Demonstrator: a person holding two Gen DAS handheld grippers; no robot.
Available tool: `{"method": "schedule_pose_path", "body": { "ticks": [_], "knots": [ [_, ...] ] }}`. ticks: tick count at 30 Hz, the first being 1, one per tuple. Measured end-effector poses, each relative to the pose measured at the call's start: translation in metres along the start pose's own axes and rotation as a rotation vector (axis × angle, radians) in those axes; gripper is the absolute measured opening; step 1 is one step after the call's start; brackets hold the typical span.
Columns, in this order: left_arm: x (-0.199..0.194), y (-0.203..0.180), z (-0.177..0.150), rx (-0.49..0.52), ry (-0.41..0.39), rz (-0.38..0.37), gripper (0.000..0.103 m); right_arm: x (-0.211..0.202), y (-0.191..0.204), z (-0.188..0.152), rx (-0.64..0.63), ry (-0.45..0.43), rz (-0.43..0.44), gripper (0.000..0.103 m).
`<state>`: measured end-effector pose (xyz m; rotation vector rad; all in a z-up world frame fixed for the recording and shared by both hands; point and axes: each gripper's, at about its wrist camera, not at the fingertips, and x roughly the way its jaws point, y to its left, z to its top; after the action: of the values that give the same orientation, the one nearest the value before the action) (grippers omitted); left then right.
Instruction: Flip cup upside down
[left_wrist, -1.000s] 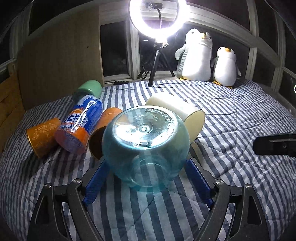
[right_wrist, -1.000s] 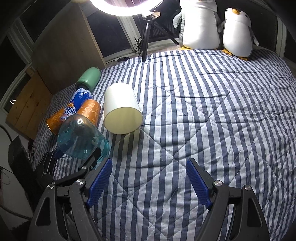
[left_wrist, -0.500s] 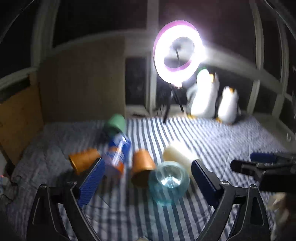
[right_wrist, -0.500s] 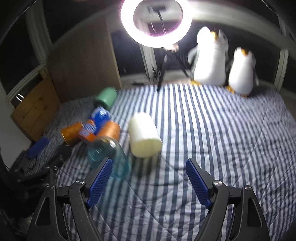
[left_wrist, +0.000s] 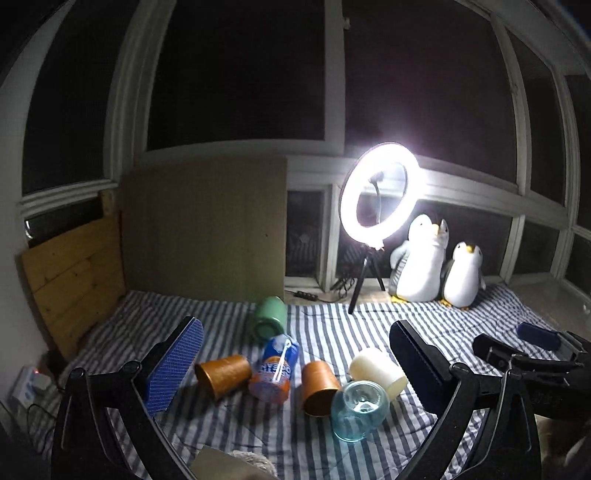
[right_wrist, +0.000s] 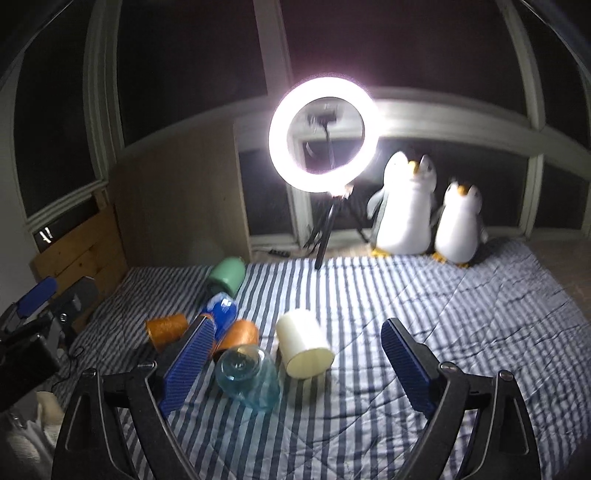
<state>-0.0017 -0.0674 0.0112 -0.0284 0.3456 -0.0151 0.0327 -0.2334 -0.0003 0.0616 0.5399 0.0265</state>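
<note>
Item: blue glass cup (left_wrist: 359, 409), base up on striped quilt (left_wrist: 332, 325), at 5 o'clock of orange cup (left_wrist: 318, 382). Left gripper (left_wrist: 295, 362) and right gripper (right_wrist: 295, 365): jaws spread, empty. Handling: withdraw clear without nudging it.

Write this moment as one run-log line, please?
blue glass cup: upside down on striped bed, free | left tool: open, empty | right tool: open, empty | cream cup: on its side beside it

We look from each wrist, raised above the striped bed (left_wrist: 325, 332), toward the ring light (right_wrist: 323, 134); both views share the blue cup (left_wrist: 359, 410) cluster.
</note>
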Motion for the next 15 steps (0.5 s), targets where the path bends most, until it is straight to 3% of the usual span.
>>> {"method": "schedule_pose_path", "body": {
  "ticks": [7,15],
  "knots": [
    [-0.022,0.01,0.002,-0.022,-0.026,0.003,0.102,-0.031,0.013,0.001,-0.03,-0.151,-0.06,0.099],
    [-0.034,0.012,0.001,-0.027,-0.045,-0.009,0.102,-0.051,0.024,-0.002,-0.042,-0.223,-0.072,0.102]
  ]
}}
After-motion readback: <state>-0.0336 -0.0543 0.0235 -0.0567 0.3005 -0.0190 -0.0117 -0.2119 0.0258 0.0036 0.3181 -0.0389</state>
